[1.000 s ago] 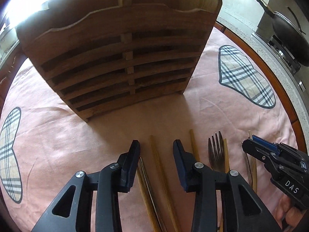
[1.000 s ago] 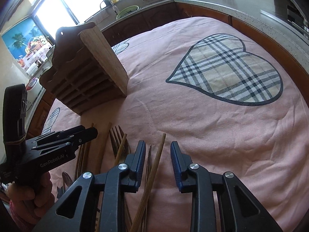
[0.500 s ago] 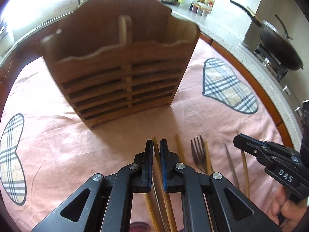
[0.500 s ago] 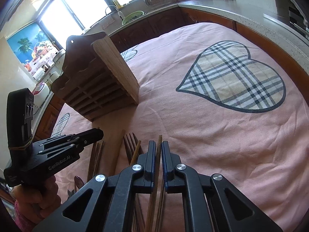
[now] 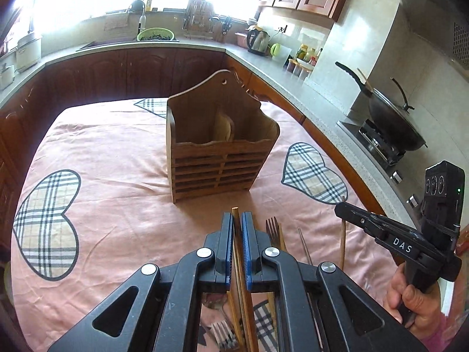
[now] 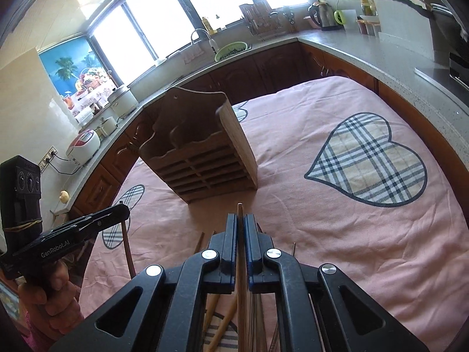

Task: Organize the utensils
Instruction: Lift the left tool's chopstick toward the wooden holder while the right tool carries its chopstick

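A wooden slatted utensil holder stands upright on the pink tablecloth, with a wooden piece inside; it also shows in the right wrist view. My left gripper is shut on a wooden chopstick, lifted above the cloth. My right gripper is shut on another wooden chopstick, also lifted; it shows from the side in the left wrist view. A fork, a metal chopstick and more wooden chopsticks lie on the cloth below.
The table edge meets a grey counter with a wok on a stove at right. A sink, kettle and rice cookers stand on counters behind.
Both grippers closed on a chopstick each, then rose and pulled back from the holder, lifting the chopsticks off the cloth.
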`<state>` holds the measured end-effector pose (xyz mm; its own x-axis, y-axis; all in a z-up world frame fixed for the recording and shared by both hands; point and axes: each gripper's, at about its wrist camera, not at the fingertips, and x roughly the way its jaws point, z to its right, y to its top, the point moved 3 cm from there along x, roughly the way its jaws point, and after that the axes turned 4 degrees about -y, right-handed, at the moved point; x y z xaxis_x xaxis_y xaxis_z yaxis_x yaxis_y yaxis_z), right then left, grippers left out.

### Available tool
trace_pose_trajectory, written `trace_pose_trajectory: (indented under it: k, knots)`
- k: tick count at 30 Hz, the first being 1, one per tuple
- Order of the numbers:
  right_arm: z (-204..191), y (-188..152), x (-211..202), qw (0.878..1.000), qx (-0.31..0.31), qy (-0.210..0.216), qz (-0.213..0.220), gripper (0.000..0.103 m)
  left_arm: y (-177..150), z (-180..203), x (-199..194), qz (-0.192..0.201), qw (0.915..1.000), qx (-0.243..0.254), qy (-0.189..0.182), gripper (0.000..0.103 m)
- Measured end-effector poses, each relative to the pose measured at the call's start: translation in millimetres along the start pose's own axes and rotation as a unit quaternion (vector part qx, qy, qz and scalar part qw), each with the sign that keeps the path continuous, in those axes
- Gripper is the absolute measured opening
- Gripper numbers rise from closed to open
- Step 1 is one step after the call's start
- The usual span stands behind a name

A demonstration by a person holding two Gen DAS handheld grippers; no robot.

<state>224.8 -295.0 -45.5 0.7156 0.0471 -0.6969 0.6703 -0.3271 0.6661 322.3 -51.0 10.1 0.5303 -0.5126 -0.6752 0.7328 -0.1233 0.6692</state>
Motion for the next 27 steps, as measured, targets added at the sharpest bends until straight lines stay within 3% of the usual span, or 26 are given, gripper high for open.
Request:
trace_pose_trajectory:
  k: [14, 27]
  knots:
    - [-30, 7, -44, 0.999, -0.025, 0.009, 0.041, 0.005, -29, 3, -92, 0.058, 0.9981, 0.003, -0.021, 0.004]
    - [-48, 43, -68, 0.993, -0.046, 0.017, 0.105, 0.005, -18, -6, -141, 0.152, 0.9882, -0.003, -0.022, 0.003]
